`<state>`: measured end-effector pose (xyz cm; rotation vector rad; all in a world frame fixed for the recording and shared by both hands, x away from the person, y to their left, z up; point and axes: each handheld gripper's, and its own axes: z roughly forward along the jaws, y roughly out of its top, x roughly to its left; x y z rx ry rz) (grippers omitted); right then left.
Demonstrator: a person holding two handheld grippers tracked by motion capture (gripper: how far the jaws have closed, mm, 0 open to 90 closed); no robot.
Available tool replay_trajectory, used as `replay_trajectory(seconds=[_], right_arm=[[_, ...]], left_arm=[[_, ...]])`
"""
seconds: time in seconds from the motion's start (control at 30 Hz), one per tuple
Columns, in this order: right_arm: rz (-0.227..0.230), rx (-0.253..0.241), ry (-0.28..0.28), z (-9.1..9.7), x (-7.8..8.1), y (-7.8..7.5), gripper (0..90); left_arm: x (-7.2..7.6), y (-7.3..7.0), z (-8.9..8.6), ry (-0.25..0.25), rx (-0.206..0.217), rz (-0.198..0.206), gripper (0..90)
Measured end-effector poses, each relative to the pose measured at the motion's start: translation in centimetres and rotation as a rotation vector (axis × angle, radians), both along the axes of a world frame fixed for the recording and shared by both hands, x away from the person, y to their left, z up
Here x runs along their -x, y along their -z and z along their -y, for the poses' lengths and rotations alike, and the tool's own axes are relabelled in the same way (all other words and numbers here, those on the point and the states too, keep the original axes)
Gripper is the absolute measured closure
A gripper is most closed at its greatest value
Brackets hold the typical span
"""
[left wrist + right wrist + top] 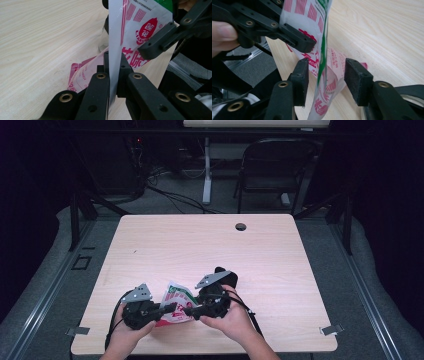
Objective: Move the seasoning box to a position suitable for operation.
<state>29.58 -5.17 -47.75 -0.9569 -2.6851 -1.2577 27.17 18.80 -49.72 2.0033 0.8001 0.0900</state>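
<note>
From above, my hands and grippers hide much of the pouch (176, 306) near the bench's (210, 245) front edge. My left gripper (113, 63) has its jaws clamped on the pouch's edge. My right gripper's (325, 75) jaws stand apart, straddling the pouch, pads not touching.
</note>
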Motion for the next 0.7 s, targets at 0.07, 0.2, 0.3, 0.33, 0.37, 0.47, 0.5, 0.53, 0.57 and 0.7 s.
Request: replay_trajectory(seconds=[0.07, 0.2, 0.3, 0.33, 0.37, 0.47, 0.5, 0.53, 0.57, 0.7], right_arm=[[-0.002, 0.017, -0.006, -0.4, -0.1, 0.3, 61.5], [-0.022, 0.023, -0.021, -0.7, -0.3, 0.7, 71.0], [-0.048, 0.024, -0.037, -0.8, -0.4, 0.8, 82.4], [-0.047, 0.027, -0.039, -0.8, -0.4, 0.7, 84.3], [-0.045, 0.03, -0.044, -0.8, -0.4, 0.8, 86.1], [-0.03, 0.039, -0.066, -0.9, -0.4, 0.8, 89.2], [-0.028, 0.034, -0.066, -1.0, -0.4, 0.9, 89.6], [-0.025, 0.048, -0.08, -1.0, -0.4, 0.8, 90.0], [-0.025, 0.046, -0.083, -1.1, -0.4, 0.8, 90.0], [-0.016, 0.049, -0.091, -1.2, -0.5, 0.8, 90.0]], left_arm=[[0.1, 0.1, 0.0, -0.007, 0.004, -0.005, 90.0], [0.2, 0.2, -0.1, -0.008, -0.003, -0.006, 90.0], [0.2, 0.3, -0.1, -0.011, -0.01, -0.006, 90.0], [0.3, 0.3, -0.1, -0.011, -0.012, -0.005, 90.0], [0.3, 0.3, -0.1, -0.008, -0.012, -0.006, 90.0], [0.3, 0.5, -0.1, -0.013, -0.012, -0.002, 90.0], [0.3, 0.5, -0.1, -0.014, -0.017, -0.003, 90.0], [0.3, 0.6, -0.2, -0.013, -0.016, -0.004, 90.0], [0.3, 0.6, -0.3, -0.011, -0.013, -0.003, 89.9], [0.4, 0.6, -0.7, -0.021, 0.012, -0.003, 85.0]])
